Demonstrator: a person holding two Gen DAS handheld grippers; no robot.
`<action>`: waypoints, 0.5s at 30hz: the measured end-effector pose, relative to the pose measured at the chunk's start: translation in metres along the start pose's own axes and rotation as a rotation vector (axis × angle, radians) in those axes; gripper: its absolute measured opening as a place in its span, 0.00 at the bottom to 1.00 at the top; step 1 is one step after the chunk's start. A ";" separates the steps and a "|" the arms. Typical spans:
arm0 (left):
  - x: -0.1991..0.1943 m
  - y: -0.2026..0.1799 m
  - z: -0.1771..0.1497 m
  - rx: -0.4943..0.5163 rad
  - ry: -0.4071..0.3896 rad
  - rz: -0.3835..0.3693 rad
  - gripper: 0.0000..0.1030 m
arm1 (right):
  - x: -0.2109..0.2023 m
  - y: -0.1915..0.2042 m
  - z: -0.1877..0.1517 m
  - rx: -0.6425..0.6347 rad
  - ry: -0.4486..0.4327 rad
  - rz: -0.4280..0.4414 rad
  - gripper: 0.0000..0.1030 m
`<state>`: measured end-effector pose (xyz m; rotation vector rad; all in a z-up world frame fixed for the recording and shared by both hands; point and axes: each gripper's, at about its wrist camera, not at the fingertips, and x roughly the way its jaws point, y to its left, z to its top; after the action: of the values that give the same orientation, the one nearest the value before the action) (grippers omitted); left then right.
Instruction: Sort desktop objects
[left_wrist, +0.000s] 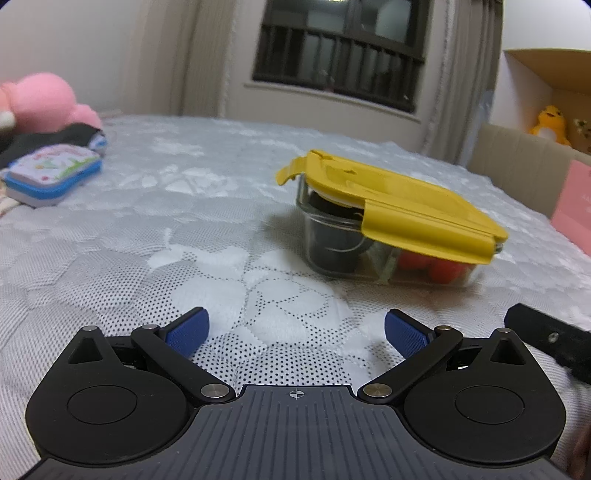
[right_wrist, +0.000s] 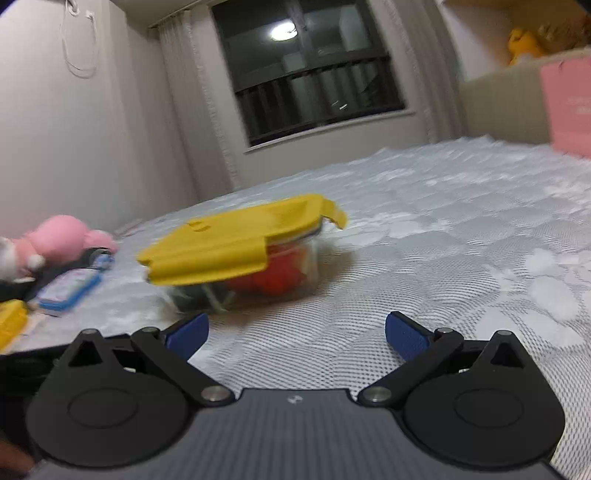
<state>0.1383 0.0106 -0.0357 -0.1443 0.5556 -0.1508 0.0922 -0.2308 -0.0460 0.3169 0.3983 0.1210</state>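
A clear glass container (left_wrist: 334, 242) with a yellow clip lid (left_wrist: 399, 201) rests on the grey-white patterned mattress (left_wrist: 184, 229). A black object sits in its left compartment and red-orange pieces (left_wrist: 436, 267) in its right. My left gripper (left_wrist: 296, 330) is open and empty, a short way in front of the container. In the right wrist view the same container (right_wrist: 312, 269) and yellow lid (right_wrist: 236, 240) lie ahead to the left, with my right gripper (right_wrist: 296, 330) open and empty before it. The lid looks laid on, with one end flap raised.
A pink plush toy (left_wrist: 44, 101) and a blue-edged tin (left_wrist: 51, 171) lie at the mattress's left. A cardboard box (left_wrist: 524, 166) with a yellow plush (left_wrist: 550, 122) and a pink box (left_wrist: 572, 206) stand at the right. The other gripper's black edge (left_wrist: 550, 339) shows at right.
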 end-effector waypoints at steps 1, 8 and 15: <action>0.000 0.005 0.004 -0.012 0.001 -0.029 1.00 | -0.001 -0.004 0.005 0.018 0.009 0.019 1.00; 0.007 0.010 0.024 0.020 0.054 0.082 1.00 | 0.018 -0.029 0.029 0.160 0.139 0.102 1.00; 0.005 0.009 0.026 0.002 0.057 0.069 1.00 | 0.021 -0.022 0.025 0.112 0.135 0.044 1.00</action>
<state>0.1580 0.0213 -0.0178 -0.1191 0.6164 -0.0883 0.1223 -0.2545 -0.0392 0.4291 0.5328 0.1636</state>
